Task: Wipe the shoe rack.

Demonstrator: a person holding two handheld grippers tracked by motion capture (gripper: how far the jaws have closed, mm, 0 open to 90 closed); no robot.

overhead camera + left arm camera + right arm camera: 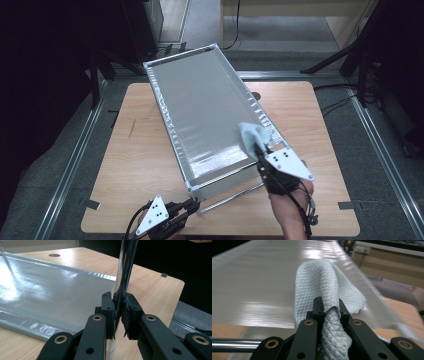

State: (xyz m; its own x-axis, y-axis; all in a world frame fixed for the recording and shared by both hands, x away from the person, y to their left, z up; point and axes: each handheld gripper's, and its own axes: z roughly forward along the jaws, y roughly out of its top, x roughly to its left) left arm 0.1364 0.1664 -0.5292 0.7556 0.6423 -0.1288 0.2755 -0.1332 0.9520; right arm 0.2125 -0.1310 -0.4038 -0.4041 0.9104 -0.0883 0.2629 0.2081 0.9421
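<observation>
A rectangular frame covered in a silver sheet (pixel 205 110) stands raised and tilted on the wooden table (pixel 135 165). At its near corner my left gripper (pixel 192 204) is shut on a shiny upright metal leg (pixel 122 277); the jaws of the left gripper (pixel 119 307) pinch that leg from both sides. My right gripper (pixel 256 147) is shut on a pale blue-grey waffle cloth (pixel 252 132), which lies on the sheet near its right edge. In the right gripper view the cloth (pixel 319 282) bunches up out of the right gripper (pixel 329 306) and drapes onto the silver sheet (pixel 249 277).
A loose metal rod (pixel 232 196) runs under the frame's near end, along the table's front. A round hole (pixel 54 255) is set in the tabletop beyond the frame. Dark stands and cables ring the table, and metal floor rails (pixel 385 150) run along both sides.
</observation>
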